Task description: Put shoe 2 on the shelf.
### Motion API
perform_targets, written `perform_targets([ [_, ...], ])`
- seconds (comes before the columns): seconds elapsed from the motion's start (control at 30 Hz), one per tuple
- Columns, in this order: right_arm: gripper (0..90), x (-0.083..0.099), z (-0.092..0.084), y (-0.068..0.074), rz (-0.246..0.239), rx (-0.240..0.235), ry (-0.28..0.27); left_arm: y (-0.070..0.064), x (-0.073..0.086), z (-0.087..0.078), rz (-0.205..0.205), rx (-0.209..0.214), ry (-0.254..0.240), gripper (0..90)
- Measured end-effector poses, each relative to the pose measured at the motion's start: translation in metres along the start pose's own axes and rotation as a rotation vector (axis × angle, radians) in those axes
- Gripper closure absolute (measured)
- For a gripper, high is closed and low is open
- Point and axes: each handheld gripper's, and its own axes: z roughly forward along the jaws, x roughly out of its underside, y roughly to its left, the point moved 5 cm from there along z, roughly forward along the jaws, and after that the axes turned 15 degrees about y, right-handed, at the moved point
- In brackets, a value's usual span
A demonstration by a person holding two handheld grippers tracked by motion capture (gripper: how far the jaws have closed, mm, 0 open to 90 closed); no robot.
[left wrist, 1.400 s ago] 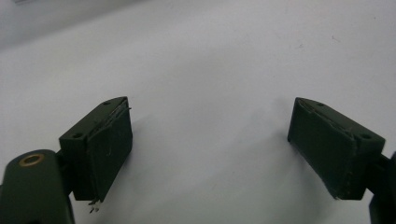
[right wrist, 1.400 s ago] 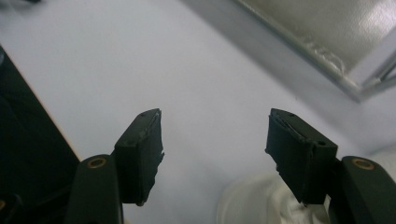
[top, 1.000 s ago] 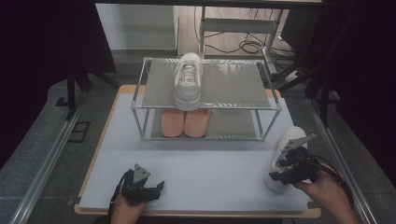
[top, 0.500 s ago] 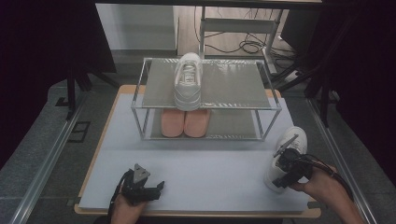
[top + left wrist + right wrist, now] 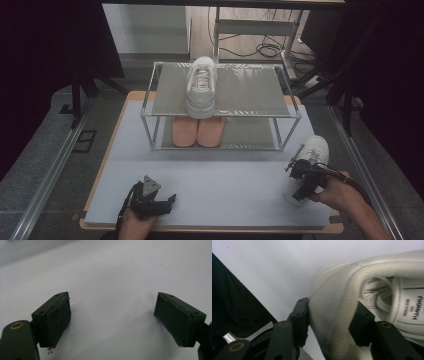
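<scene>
Jaws of the right gripper (image 5: 329, 322) had just closed onto the heel collar of the white sneaker (image 5: 307, 167) near the tabletop's right front corner, ready for lifting; the left gripper (image 5: 112, 322) rested wide open.

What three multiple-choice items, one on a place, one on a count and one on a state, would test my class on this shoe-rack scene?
1. Where does the pair of pink slippers lie?
A. on the rack's top shelf
B. on the rack's lower shelf
C. on the floor

2. How many white sneakers are there?
A. one
B. two
C. three

3. How does the left claw stand?
A. open, nothing between its jaws
B. shut on a shoe
C. shut on a slipper

Answers: 1 B, they sit under the top shelf. 2 B, one on the top shelf, one at the right claw, whose jaws pinch its heel wall. 3 A, bare table shows between its jaws.
</scene>
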Motion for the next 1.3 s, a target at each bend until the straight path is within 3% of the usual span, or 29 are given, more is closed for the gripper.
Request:
perform_targets([
  [0.13,67.5,-0.001,0.000,0.003,-0.013,-0.013,0.008,0.000,0.000,0.000,0.000,0.000,0.000,13.7],
  [0.37,72.0,-0.001,0.000,0.006,-0.005,-0.003,0.014,0.000,0.000,0.000,0.000,0.000,0.000,13.7],
  [0.6,74.2,-0.001,0.000,0.010,0.017,0.009,0.005,0.000,0.000,0.000,0.000,0.000,0.000,13.7],
  [0.83,74.6,0.004,-0.002,0.019,-0.009,0.011,0.012,0.000,0.000,0.000,0.000,0.000,0.000,13.7],
  [1.3,74.5,0.014,-0.005,0.038,0.008,0.009,0.005,0.000,0.000,0.000,-0.003,0.001,0.001,13.6],
])
